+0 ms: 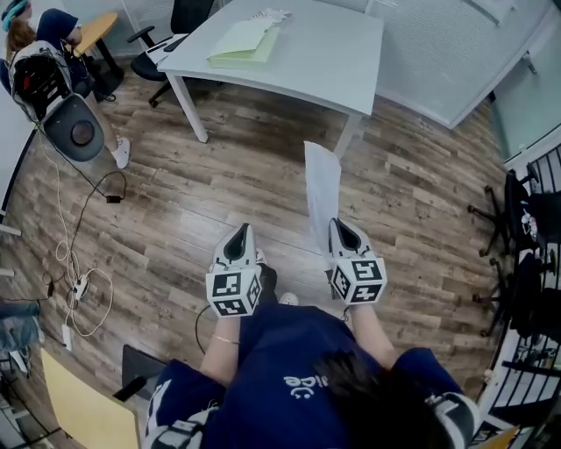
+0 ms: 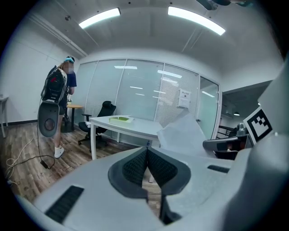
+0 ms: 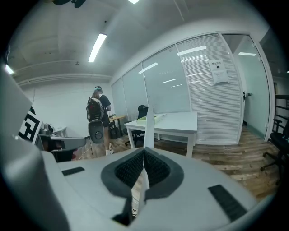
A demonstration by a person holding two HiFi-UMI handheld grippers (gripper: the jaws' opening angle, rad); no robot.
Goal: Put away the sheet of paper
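Note:
My right gripper (image 1: pixel 342 226) is shut on the near edge of a white sheet of paper (image 1: pixel 323 191), which stands up edge-on between the pads and reaches forward over the wooden floor. In the right gripper view the sheet of paper (image 3: pixel 147 131) rises as a thin strip from the closed jaws of that gripper (image 3: pixel 143 153). My left gripper (image 1: pixel 239 232) hangs beside it at the same height, shut with nothing between its pads. In the left gripper view the paper (image 2: pixel 183 134) shows to the right of the closed left gripper (image 2: pixel 147 151).
A white table (image 1: pixel 333 61) stands ahead with a yellow-green folder (image 1: pixel 244 42) and some papers on it. Office chairs (image 1: pixel 180 26) sit behind it. A person (image 1: pixel 53 53) stands far left by cables (image 1: pixel 74 263) on the floor. Glass walls run along the right.

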